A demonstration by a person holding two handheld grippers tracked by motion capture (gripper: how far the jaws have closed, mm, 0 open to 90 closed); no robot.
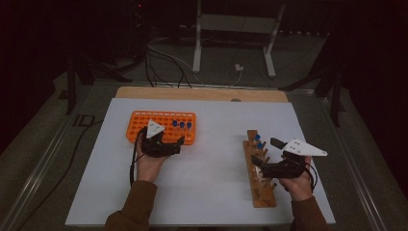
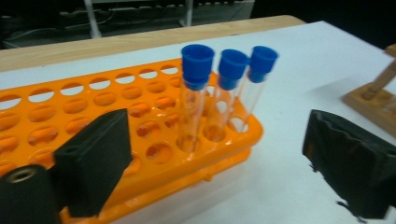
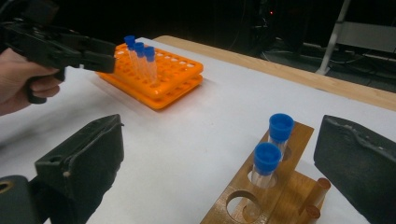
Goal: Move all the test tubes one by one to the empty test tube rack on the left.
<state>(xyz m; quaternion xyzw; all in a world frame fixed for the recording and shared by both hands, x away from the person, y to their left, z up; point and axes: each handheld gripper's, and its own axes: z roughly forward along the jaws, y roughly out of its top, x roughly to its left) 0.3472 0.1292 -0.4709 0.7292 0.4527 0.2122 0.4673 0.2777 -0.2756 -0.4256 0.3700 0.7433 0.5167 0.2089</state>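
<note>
**Tubes await transfer between racks**

The left tool [image 2: 212,163], jaws spread and empty, faces three blue-capped tubes [image 2: 219,98] standing upright in the orange rack [image 2: 70,121] just ahead, likely lining up a grasp. The right tool [image 3: 219,168] (also released) hovers before two capped tubes [image 3: 273,149] in the wooden rack [image 3: 280,196].

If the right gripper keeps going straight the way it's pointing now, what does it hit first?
Most likely the nearer blue-capped tube standing in the wooden rack. It sits between the open jaws of the right gripper, a little ahead of them, with a second capped tube just behind. Depth is hard to judge.
</note>
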